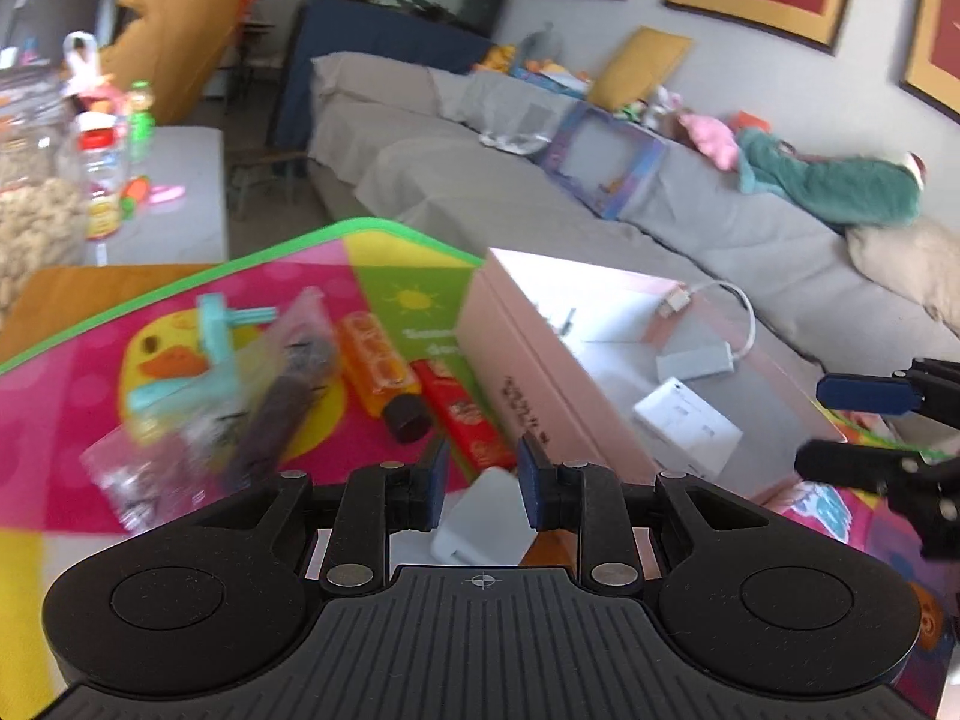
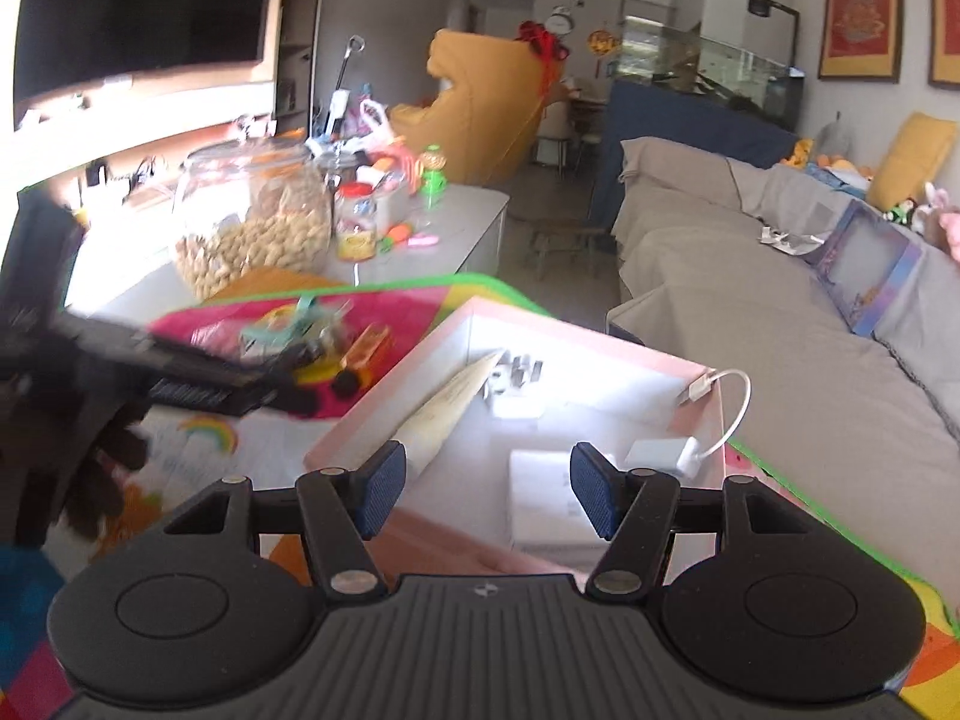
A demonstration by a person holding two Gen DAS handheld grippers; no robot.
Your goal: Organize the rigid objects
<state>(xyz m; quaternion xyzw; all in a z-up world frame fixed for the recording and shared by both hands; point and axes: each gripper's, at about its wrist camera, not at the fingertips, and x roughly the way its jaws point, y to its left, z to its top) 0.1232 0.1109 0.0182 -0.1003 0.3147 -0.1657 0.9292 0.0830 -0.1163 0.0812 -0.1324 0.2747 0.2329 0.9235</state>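
Both sets of jaws tell different stories: my left gripper stands nearly closed with a narrow gap, nothing pressed between its pads, though a white block lies on the mat just beneath them; my right gripper stands well apart and empty above the near part of the pink box. That box already holds a white adapter, a cabled dongle and a cream paper cone. Loose on the play mat, left of the box, are an orange tube, a red packet, a teal toy and a clear bag. My worry is the left jaws: at this width they may ride onto the block and push it away rather than straddle it. My two grippers are also near each other by the box wall, so a careless swing could knock them together or shove the box.
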